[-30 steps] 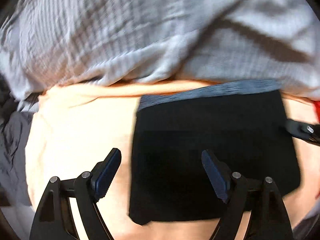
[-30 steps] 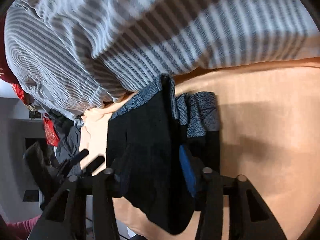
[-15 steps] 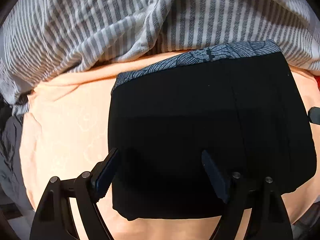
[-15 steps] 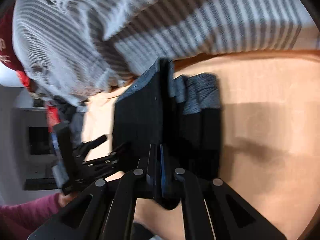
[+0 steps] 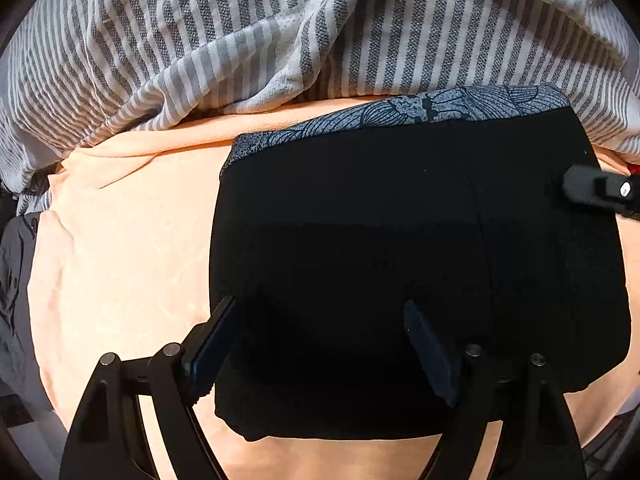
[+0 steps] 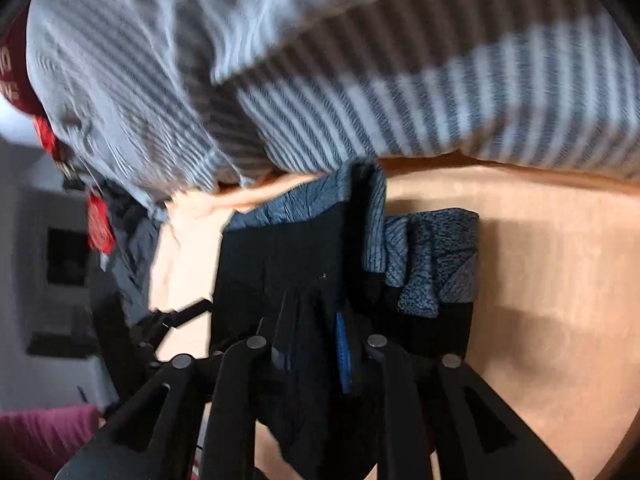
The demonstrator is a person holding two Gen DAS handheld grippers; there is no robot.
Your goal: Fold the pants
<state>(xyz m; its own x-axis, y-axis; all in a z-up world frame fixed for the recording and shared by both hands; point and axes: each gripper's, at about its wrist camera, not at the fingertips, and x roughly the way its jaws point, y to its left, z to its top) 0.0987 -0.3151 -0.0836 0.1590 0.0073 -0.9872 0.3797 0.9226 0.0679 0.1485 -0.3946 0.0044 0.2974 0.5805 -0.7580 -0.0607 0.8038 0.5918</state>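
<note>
The folded black pants (image 5: 380, 240) with a grey patterned waistband (image 5: 400, 114) lie flat on an orange cloth (image 5: 120, 260). My left gripper (image 5: 320, 306) points straight down over their near left part and is open; one finger hangs at the pants' left edge, the other above the fabric. A finger of my right gripper (image 5: 592, 190) lies at the pants' right edge. In the right wrist view the right gripper (image 6: 316, 312) has its jaws opening, with the black pants (image 6: 280, 256) between them and a gap at the blue pad. The left gripper (image 6: 176, 316) shows beyond the pants.
A grey-and-white striped garment (image 5: 280, 32) is heaped along the far side, touching the waistband. Dark grey clothing (image 5: 16, 280) hangs off the left edge of the orange cloth. Red fabric (image 6: 98, 224) and a pink sleeve (image 6: 44, 432) are at the left.
The left gripper has come down closer over the pants. The right gripper's jaws shut half a second ago and stand apart again now, and it has shifted along the pants' right edge.
</note>
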